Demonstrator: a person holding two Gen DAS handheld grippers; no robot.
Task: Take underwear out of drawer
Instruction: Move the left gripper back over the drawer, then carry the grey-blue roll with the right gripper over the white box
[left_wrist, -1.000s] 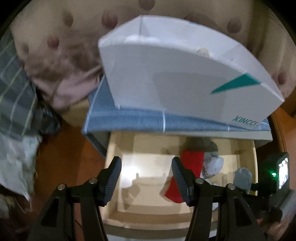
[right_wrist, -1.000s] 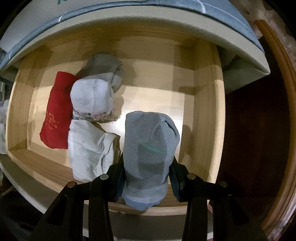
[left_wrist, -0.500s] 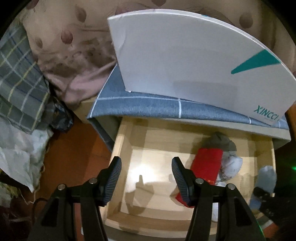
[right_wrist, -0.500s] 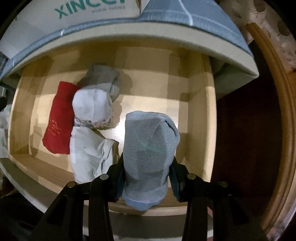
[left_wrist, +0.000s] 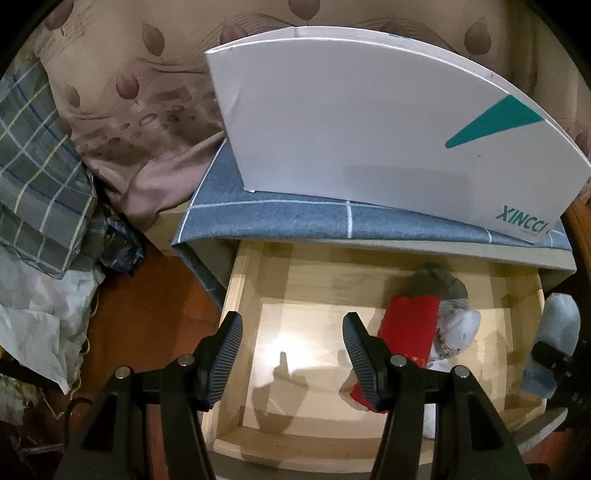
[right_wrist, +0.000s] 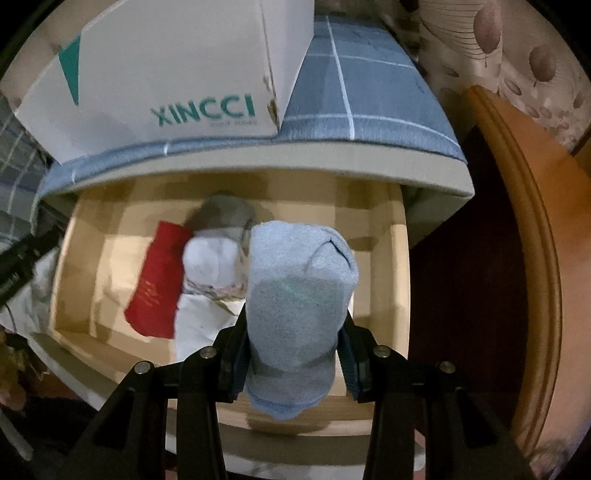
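My right gripper (right_wrist: 293, 350) is shut on a rolled light-blue underwear (right_wrist: 299, 295) and holds it above the open wooden drawer (right_wrist: 399, 258). The same roll shows at the right edge of the left wrist view (left_wrist: 554, 343). In the drawer lie a red roll (right_wrist: 159, 280), a white roll (right_wrist: 210, 262), a grey roll (right_wrist: 225, 212) and a white folded piece (right_wrist: 199, 325). My left gripper (left_wrist: 291, 354) is open and empty above the drawer's left half (left_wrist: 295, 317); the red roll (left_wrist: 406, 332) lies just right of it.
A white XINCCI box (left_wrist: 369, 136) stands on the blue checked top (left_wrist: 295, 218) of the cabinet above the drawer. Plaid cloth (left_wrist: 33, 166) and white bags (left_wrist: 33, 325) lie on the floor to the left. A wooden bed frame (right_wrist: 524, 258) curves on the right.
Both grippers have pulled up and back from the drawer. The right gripper has lifted the light-blue roll higher; the box and cabinet top have come into its view.
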